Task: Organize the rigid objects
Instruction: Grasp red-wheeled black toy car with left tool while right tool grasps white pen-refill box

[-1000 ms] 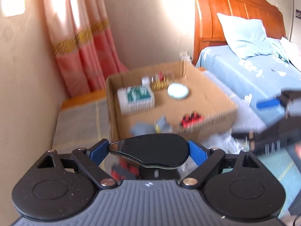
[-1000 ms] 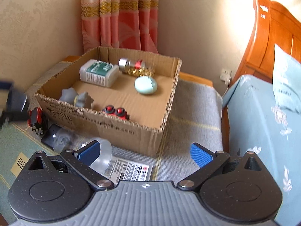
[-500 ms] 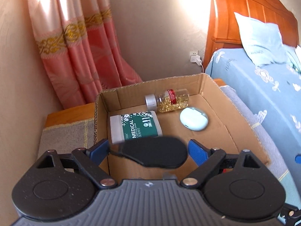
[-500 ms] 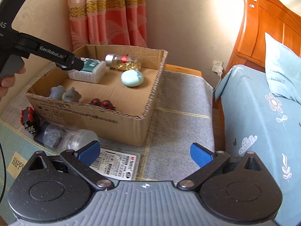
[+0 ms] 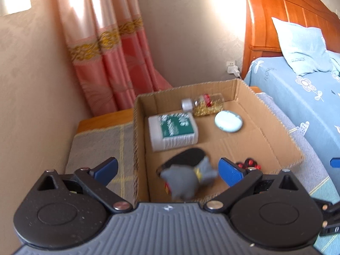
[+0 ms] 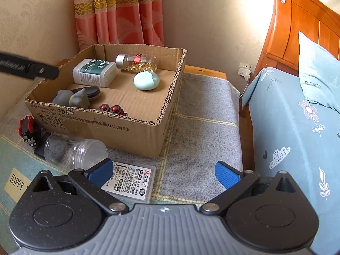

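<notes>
- My left gripper (image 5: 166, 169) hangs over the near-left part of the cardboard box (image 6: 136, 125), jaws wide apart, nothing between them.
- My right gripper (image 6: 163, 171) is also spread wide and empty, over the mat in front of the box.
- Already in the box: black oval case (image 6: 91, 93) by the grey toy (image 6: 70, 98), white medical bottle (image 6: 94, 72), capsule jar (image 6: 137, 62), pale blue oval case (image 6: 146, 81), red-knobbed toy (image 6: 111, 108).
- Outside the box, on the mat at its near-left corner: clear plastic jar (image 6: 74, 152) lying on its side, second red-knobbed toy (image 6: 26, 129) just beside it, flat packaged card (image 6: 130, 179) under my right gripper.
- Jar looks light, stiff, smooth; I judge it will roll and slip. I'd take it across the body near the open mouth, squeezing gently.
- Red-knobbed toy looks small and hard; grip its black body, not the knobs.
- Card lies flat, little edge to catch; probably the hardest pick, so I'd pinch a short edge.
</notes>
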Action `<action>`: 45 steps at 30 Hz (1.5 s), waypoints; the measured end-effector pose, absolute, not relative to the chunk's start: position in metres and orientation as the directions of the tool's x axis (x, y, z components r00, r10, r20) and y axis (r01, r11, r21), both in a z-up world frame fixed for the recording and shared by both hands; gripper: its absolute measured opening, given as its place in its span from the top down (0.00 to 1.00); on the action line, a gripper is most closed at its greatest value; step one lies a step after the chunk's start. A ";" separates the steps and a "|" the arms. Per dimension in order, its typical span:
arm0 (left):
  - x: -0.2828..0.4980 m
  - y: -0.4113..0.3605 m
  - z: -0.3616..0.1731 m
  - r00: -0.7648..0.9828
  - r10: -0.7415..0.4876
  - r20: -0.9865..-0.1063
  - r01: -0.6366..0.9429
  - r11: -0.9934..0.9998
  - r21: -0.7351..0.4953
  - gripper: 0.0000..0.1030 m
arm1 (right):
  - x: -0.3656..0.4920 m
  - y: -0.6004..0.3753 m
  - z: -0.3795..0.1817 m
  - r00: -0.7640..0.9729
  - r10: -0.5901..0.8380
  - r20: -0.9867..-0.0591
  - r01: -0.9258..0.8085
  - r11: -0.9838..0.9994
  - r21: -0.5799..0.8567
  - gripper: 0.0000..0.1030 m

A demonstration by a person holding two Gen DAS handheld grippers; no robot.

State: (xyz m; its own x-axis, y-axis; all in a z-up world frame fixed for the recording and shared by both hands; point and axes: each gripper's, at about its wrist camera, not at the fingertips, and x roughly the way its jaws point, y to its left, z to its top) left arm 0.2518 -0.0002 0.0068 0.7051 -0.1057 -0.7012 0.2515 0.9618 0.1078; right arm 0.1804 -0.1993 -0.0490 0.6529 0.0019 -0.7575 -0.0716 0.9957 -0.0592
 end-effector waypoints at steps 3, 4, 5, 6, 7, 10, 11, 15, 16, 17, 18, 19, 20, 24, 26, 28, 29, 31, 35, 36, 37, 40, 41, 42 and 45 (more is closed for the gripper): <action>0.236 0.008 0.000 0.707 -0.084 -0.703 0.219 0.970 0.104 0.02 | 0.180 -0.199 -0.053 0.646 -0.003 -0.763 -0.071 0.995 -0.064 0.00; 0.231 0.011 -0.002 0.708 -0.081 -0.702 0.207 0.974 0.096 0.02 | 0.180 -0.199 -0.055 0.642 -0.002 -0.766 -0.072 0.995 -0.063 0.00; 0.226 0.013 -0.005 0.706 -0.081 -0.704 0.199 0.976 0.087 0.02 | 0.179 -0.199 -0.058 0.637 0.001 -0.771 -0.075 0.995 -0.060 0.00; 0.221 0.017 -0.007 0.704 -0.082 -0.705 0.190 0.979 0.077 0.02 | 0.179 -0.198 -0.061 0.631 0.008 -0.776 -0.080 0.995 -0.056 0.00; 0.216 0.020 -0.010 0.704 -0.083 -0.706 0.181 0.981 0.066 0.02 | 0.179 -0.198 -0.064 0.624 0.015 -0.782 -0.087 0.995 -0.050 0.00; 0.202 0.029 -0.021 0.692 -0.085 -0.717 0.157 0.987 0.035 0.02 | 0.178 -0.193 -0.076 0.596 0.046 -0.802 -0.124 0.992 -0.035 0.00; 0.197 0.031 -0.025 0.687 -0.088 -0.721 0.158 0.987 0.030 0.02 | 0.178 -0.191 -0.080 0.586 0.053 -0.808 -0.135 0.990 -0.033 0.00; 0.184 0.036 -0.039 0.674 -0.081 -0.734 0.168 0.985 0.045 0.02 | 0.180 -0.180 -0.093 0.554 0.093 -0.827 -0.172 0.985 -0.004 0.00; 0.182 0.037 -0.042 0.674 -0.074 -0.735 0.168 0.984 0.055 0.02 | 0.181 -0.177 -0.095 0.549 0.103 -0.830 -0.180 0.984 0.003 0.00; 0.180 0.038 -0.044 0.672 -0.067 -0.737 0.170 0.983 0.066 0.02 | 0.182 -0.173 -0.097 0.544 0.106 -0.833 -0.184 0.983 0.005 0.00; 0.178 0.038 -0.047 0.670 -0.062 -0.739 0.173 0.982 0.075 0.02 | 0.183 -0.169 -0.099 0.542 0.106 -0.834 -0.188 0.982 0.003 0.00; 0.178 0.039 -0.049 0.668 -0.055 -0.742 0.172 0.982 0.082 0.02 | 0.185 -0.166 -0.101 0.540 0.104 -0.835 -0.192 0.981 -0.002 0.00; 0.178 0.041 -0.052 0.666 -0.050 -0.744 0.170 0.982 0.085 0.02 | 0.186 -0.162 -0.103 0.536 0.100 -0.838 -0.194 0.981 -0.007 0.00; 0.180 0.048 -0.056 0.663 -0.062 -0.746 0.175 0.982 0.074 0.02 | 0.191 -0.152 -0.107 0.551 0.076 -0.831 -0.189 0.981 -0.036 0.00; 0.183 0.049 -0.058 0.658 -0.056 -0.751 0.183 0.979 0.088 0.02 | 0.193 -0.150 -0.108 0.558 0.071 -0.827 -0.185 0.982 -0.041 0.00; 0.187 0.051 -0.058 0.656 -0.049 -0.754 0.184 0.978 0.097 0.02 | 0.192 -0.151 -0.108 0.568 0.072 -0.820 -0.182 0.983 -0.040 0.00; 0.190 0.053 -0.058 0.653 -0.052 -0.756 0.182 0.979 0.090 0.02 | 0.191 -0.154 -0.108 0.573 0.071 -0.816 -0.175 0.984 -0.038 0.00; 0.196 0.056 -0.057 0.643 -0.065 -0.763 0.174 0.983 0.063 0.02 | 0.189 -0.158 -0.110 0.585 0.069 -0.808 -0.165 0.986 -0.035 0.00; 0.214 0.057 -0.059 0.644 -0.082 -0.760 0.162 0.986 0.031 0.02 | 0.187 -0.159 -0.111 0.602 0.069 -0.796 -0.162 0.986 -0.037 0.00; 0.219 0.056 -0.061 0.645 -0.069 -0.761 0.148 0.988 0.035 0.02 | 0.187 -0.159 -0.111 0.601 0.067 -0.796 -0.158 0.987 -0.037 0.00; 0.224 0.056 -0.063 0.643 -0.062 -0.764 0.136 0.990 0.034 0.02 | 0.187 -0.159 -0.111 0.600 0.064 -0.798 -0.155 0.987 -0.037 0.00; 0.230 0.058 -0.067 0.637 -0.066 -0.768 0.118 0.993 0.013 0.02 | 0.187 -0.158 -0.110 0.599 0.062 -0.799 -0.153 0.988 -0.038 0.00; 0.230 0.059 -0.068 0.638 -0.057 -0.768 0.106 0.994 0.015 0.02 | 0.187 -0.158 -0.111 0.600 0.062 -0.797 -0.153 0.987 -0.038 0.00; 0.230 0.061 -0.068 0.637 -0.047 -0.769 0.095 0.995 0.018 0.02 | 0.186 -0.158 -0.111 0.602 0.063 -0.796 -0.154 0.987 -0.039 0.00; 0.224 0.071 -0.068 0.631 -0.032 -0.775 0.072 0.997 0.017 0.02 | 0.186 -0.158 -0.111 0.605 0.062 -0.794 -0.153 0.988 -0.039 0.00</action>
State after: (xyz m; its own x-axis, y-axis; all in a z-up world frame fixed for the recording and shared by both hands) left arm 0.2238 0.0708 -0.0679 0.6313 -0.0325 -0.7748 0.0721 0.9973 0.0169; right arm 0.1860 -0.1576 -0.1109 0.6052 0.0623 -0.7936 -0.1527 0.9875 -0.0389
